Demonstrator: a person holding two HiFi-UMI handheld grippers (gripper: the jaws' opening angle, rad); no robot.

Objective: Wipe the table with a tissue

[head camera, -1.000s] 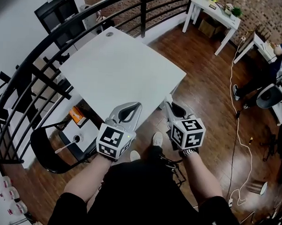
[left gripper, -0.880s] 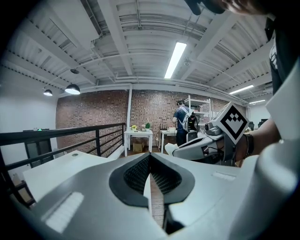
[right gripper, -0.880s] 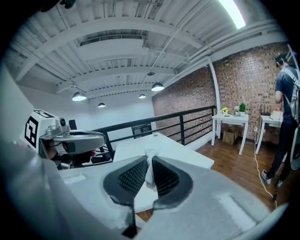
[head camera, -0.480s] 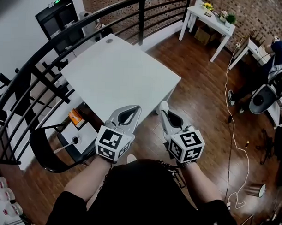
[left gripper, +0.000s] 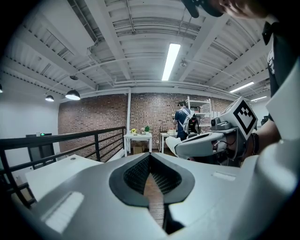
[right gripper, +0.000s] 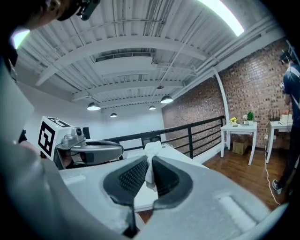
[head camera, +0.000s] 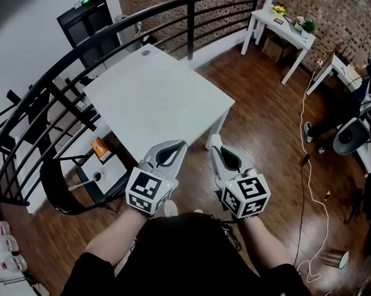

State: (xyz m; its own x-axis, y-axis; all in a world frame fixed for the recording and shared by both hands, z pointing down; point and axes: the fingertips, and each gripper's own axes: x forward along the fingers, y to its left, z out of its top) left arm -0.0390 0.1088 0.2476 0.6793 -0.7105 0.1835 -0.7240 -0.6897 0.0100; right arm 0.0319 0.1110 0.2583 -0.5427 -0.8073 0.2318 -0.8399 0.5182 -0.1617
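**Layout.** A black railing (head camera: 190, 29) curves behind and to the left of the white surface (head camera: 157, 101). The top of the surface is bare.

**Left gripper.** The left gripper (head camera: 178, 148) is held in the air just off the near corner of the surface. Its jaws are brought together with nothing between them; only floorboards show through the gap behind the tips.

**Right gripper.** The right gripper (head camera: 217, 153) is level with the left one, just to the right of that same corner and above the wooden floor. Its jaws are clamped on a small white tissue (right gripper: 151, 154), which sticks up past the jaw tips. The tissue is clear of the surface.

**Step in hand.** Approach, as judged from this position. Wiping has not begun.

**Next move.**
1. Carry the right gripper forward and to the left, over the surface.
2. Lower it until the tissue presses on the top.
3. Sweep across the surface.

**Change from half a second ago.** Both grippers keep nearly the same stance off the near corner. The tissue is clamped as before. Only the head view has shifted slightly.
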